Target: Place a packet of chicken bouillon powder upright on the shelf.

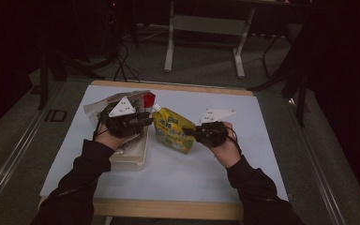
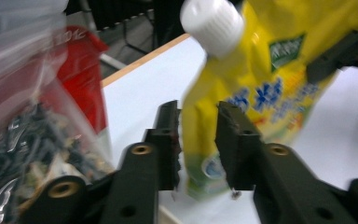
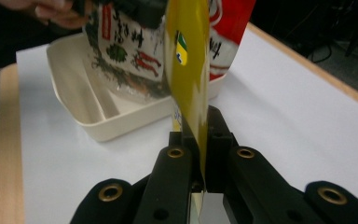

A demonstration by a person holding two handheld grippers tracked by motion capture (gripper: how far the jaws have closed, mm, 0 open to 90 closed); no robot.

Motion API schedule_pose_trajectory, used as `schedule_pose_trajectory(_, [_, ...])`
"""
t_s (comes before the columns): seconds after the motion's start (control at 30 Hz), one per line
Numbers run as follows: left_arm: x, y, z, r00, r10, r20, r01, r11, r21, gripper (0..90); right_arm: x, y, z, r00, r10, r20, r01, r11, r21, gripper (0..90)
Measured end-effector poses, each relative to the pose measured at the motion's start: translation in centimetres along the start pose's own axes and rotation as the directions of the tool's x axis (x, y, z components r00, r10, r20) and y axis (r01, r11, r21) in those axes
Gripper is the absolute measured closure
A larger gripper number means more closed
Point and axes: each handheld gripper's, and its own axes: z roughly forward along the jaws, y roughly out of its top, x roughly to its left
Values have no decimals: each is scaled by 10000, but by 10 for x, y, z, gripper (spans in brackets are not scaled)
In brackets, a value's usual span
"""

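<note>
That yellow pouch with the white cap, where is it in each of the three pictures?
High view: yellow pouch at table centre, between both grippers.
Left gripper view: upper right, its lower edge between the open black jaws.
Right gripper view: edge-on at centre, pinched in the jaws.
Shared landmark: the cream tray beside it.

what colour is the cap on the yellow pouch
White; the cap on the pouch shows best in the left gripper view.
</note>
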Motion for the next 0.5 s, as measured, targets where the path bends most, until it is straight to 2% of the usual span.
schedule_pose_trajectory(0.03, [0, 0, 0, 10000, 0, 0, 0, 10000, 0, 668, 0, 0, 0, 10000, 0, 0, 0, 10000, 0, 900])
schedule_pose_trajectory(0.07, [-5, 3, -3, 9999, -64, -97, 63, 10000, -49, 668, -1, 2, -4, 10000, -16, -24, 16, 10000, -78, 900])
schedule_pose_trajectory(0.1, [-8, 3, -5, 9999, -125, -29, 124, 9998, -128, 578, -2, 5, -11, 10000, -61, 46, 62, 9997, -251, 900])
schedule_pose_trajectory(0.17, [-15, 5, -9, 9997, -231, 75, 234, 9991, -342, 516, -5, 8, -19, 10000, -3, 33, 4, 9990, -458, 900])
schedule_pose_trajectory(0.33, [-31, 5, -14, 9990, -207, 398, 223, 9989, -401, 376, -10, 15, -30, 9998, -93, 173, 105, 9976, -685, 900])
schedule_pose_trajectory(0.4, [-39, 4, -16, 9966, -368, 731, 408, 9977, -544, 308, -11, 18, -34, 9998, -81, 200, 96, 9969, -778, 900])
schedule_pose_trajectory(0.5, [-50, -1, -16, 9889, -497, 1399, 558, 9977, -395, 194, -11, 22, -36, 9997, -182, 180, 197, 9961, -857, 900])
